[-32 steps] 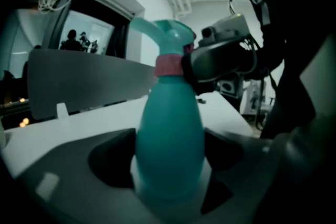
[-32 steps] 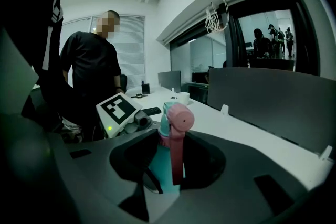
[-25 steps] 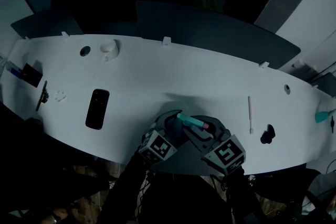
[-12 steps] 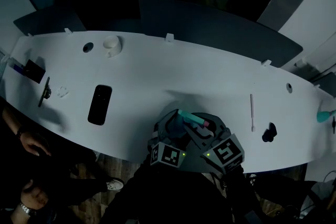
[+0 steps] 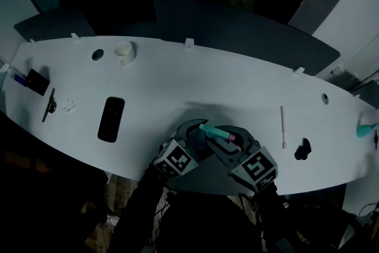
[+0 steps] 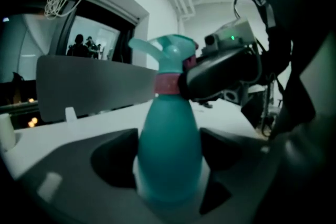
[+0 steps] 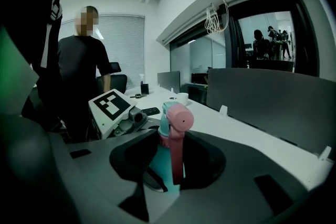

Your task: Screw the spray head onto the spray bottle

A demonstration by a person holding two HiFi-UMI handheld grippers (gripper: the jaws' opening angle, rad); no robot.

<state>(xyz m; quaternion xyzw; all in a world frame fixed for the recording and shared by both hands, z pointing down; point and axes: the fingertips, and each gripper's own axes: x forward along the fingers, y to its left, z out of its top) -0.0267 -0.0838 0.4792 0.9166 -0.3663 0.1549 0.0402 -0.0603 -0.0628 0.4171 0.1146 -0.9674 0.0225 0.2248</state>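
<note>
A teal spray bottle (image 5: 212, 131) is held over the white table's (image 5: 177, 92) front edge, tilted, between both grippers. My left gripper (image 5: 197, 139) comes in from the left. Its jaws press on the bottle's wide body (image 6: 169, 160) from both sides, having just closed in a little. The teal spray head (image 6: 170, 52) sits on the neck above a pink collar (image 6: 168, 83). My right gripper (image 5: 228, 144) is shut on that spray head (image 7: 177, 118), whose pink nozzle and trigger face its camera. One right finger (image 6: 220, 73) lies against the collar.
A black phone (image 5: 111, 119) lies at the left, with a white cup (image 5: 124, 53) behind it. A thin white stick (image 5: 282, 126) and a small black object (image 5: 302, 150) lie to the right. A person (image 7: 81, 71) stands behind the table's left end.
The left gripper's marker cube rocked slightly and came back. The bottle and the right gripper stay put. A person's hands seen at lower left half a second ago are out of view.
</note>
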